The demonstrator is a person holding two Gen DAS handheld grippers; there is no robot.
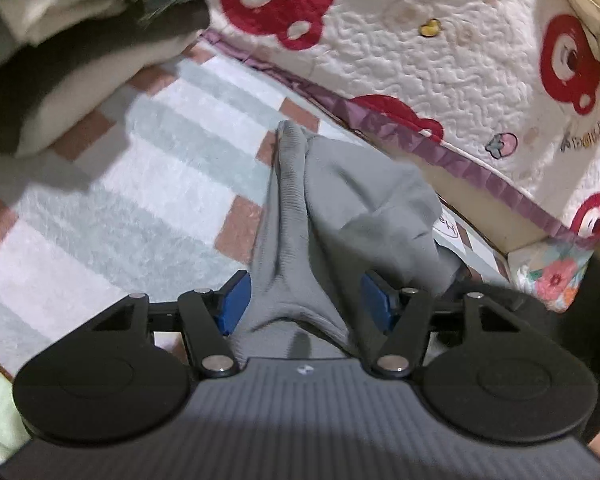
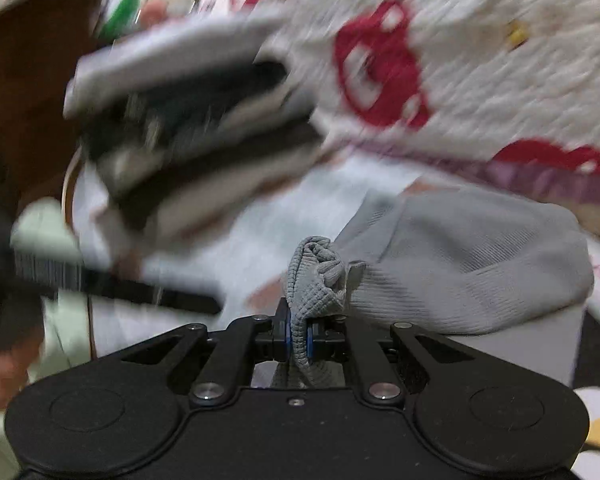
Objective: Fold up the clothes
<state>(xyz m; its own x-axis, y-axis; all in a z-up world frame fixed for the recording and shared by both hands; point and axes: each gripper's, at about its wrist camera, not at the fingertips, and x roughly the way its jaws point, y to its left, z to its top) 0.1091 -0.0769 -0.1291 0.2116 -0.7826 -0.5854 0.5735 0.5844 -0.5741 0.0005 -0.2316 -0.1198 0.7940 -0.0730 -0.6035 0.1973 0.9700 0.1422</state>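
A grey knit garment [image 1: 340,200] lies bunched on a pale checked blanket [image 1: 160,184]. In the left wrist view a thick fold of it runs between the blue pads [image 1: 236,304] of my left gripper [image 1: 304,304]. The jaws stand wide on either side of the fold, and I see no firm squeeze. In the right wrist view my right gripper [image 2: 298,338] is shut on the garment's ribbed edge [image 2: 316,276], which puckers above the pads. The rest of the garment [image 2: 480,256] hangs off to the right. This view is blurred by motion.
A stack of folded clothes [image 1: 60,60] sits at the far left of the blanket and is smeared in the right wrist view [image 2: 188,120]. A white quilt with red bears [image 1: 420,40] rises behind. A floral cloth [image 1: 556,276] lies at the right.
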